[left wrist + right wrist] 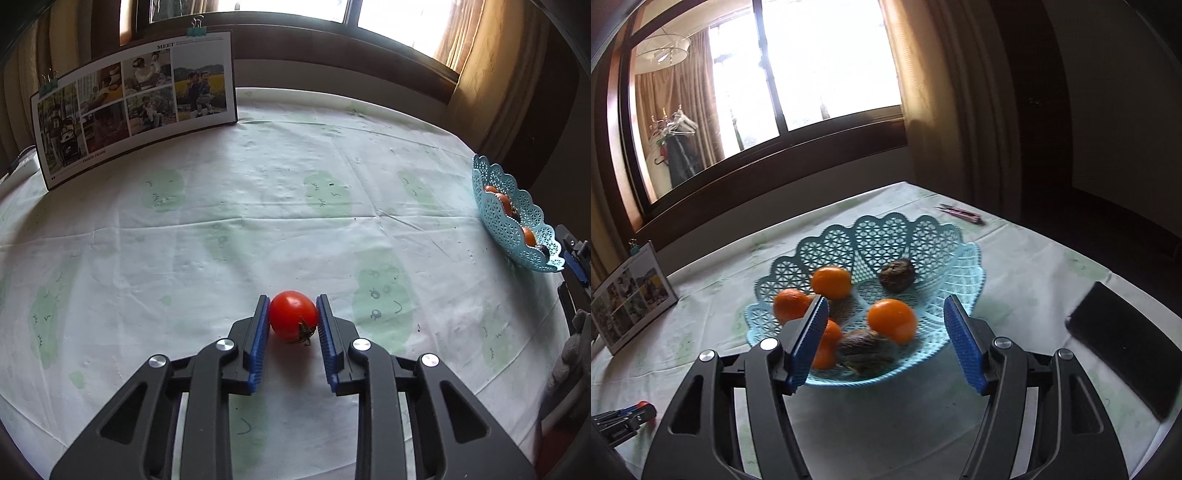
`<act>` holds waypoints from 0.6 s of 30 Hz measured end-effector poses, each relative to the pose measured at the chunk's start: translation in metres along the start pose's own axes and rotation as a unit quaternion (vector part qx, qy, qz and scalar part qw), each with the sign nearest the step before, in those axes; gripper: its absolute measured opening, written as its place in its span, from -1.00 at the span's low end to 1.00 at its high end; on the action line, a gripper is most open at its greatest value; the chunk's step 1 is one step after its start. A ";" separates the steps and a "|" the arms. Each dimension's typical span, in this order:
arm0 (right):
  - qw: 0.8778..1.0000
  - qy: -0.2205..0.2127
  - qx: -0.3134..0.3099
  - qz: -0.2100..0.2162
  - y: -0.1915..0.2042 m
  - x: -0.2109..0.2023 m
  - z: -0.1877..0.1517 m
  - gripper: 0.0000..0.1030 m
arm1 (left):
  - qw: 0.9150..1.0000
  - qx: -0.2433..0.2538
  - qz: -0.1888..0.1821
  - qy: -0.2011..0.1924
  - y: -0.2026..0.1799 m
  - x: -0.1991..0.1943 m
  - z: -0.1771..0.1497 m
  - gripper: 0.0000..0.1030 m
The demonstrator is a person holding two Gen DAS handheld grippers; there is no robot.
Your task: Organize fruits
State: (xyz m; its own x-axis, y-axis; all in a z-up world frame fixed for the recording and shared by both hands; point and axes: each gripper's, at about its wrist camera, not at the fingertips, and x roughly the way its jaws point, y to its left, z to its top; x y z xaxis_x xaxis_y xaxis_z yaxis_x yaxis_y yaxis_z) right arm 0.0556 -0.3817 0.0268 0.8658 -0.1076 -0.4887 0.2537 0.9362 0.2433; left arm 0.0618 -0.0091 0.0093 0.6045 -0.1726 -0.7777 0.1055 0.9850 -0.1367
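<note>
Left gripper (pixel 293 314) closed on a red tomato (pixel 291 314), both blue pads touching its sides; whether the fruit rests on the pale tablecloth (pixel 258 221) or hangs just above it cannot be told. The tomato looks light, smooth-skinned and soft, so a gentle squeeze across its widest part, clear of the stem, seems safest; a hard grip may bruise or split it. Right gripper (pixel 884 332) spread wide and empty, near the blue lattice basket (pixel 964 254), which holds four oranges (pixel 892 319) and two dark brown fruits (pixel 897 275).
</note>
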 end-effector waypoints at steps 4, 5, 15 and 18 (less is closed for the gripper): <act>1.000 -0.021 0.010 -0.012 -0.008 -0.006 0.001 0.30 | 1.000 0.002 0.005 0.003 -0.005 -0.002 0.001 -0.50; 1.000 -0.025 0.014 -0.011 -0.010 -0.008 0.002 0.30 | 1.000 0.003 0.004 0.003 -0.007 -0.003 0.001 -0.50; 0.998 -0.037 0.055 -0.012 -0.036 -0.016 0.005 0.41 | 0.998 0.059 -0.028 -0.011 -0.074 -0.015 0.021 -0.50; 0.997 -0.036 0.071 -0.019 -0.043 -0.016 0.001 0.43 | 0.996 0.077 -0.043 -0.016 -0.101 -0.014 0.031 -0.50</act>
State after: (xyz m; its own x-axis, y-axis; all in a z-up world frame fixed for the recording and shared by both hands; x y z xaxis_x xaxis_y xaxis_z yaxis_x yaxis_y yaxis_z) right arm 0.0314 -0.4203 0.0249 0.8817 -0.1698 -0.4402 0.3405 0.8749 0.3444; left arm 0.0670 -0.1059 0.0525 0.6120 -0.2589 -0.7473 0.2771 0.9552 -0.1040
